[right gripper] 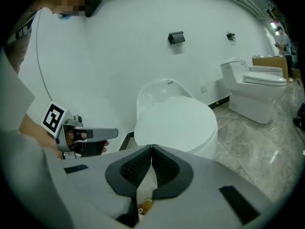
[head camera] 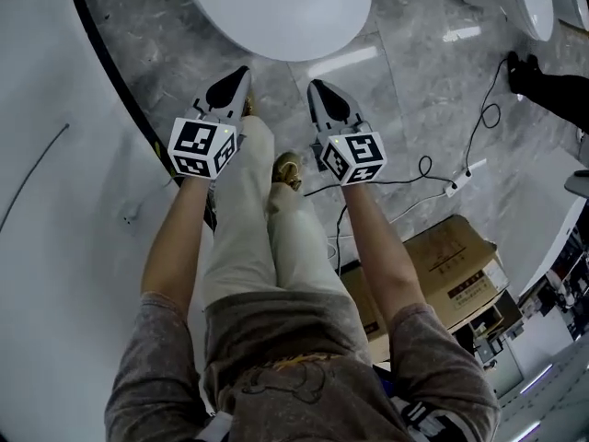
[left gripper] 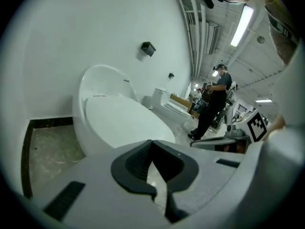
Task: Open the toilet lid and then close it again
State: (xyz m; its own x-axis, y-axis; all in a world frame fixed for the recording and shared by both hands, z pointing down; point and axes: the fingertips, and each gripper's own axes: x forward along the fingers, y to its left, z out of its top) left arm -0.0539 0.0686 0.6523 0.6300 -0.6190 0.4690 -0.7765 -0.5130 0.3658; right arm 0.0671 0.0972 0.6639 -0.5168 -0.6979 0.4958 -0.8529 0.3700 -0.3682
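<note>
Marble floor, white toilet, lid down

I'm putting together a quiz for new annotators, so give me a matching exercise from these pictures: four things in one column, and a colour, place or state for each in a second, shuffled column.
Things
1. toilet lid
2. left gripper
3. cardboard box
4. power strip

Descriptions
A. brown, with dark print on top
B. large, white, lowered flat
C. small, white, lying on the floor
D. jaws together, holding nothing

Pairs: 1-B, 2-D, 3-A, 4-C
</note>
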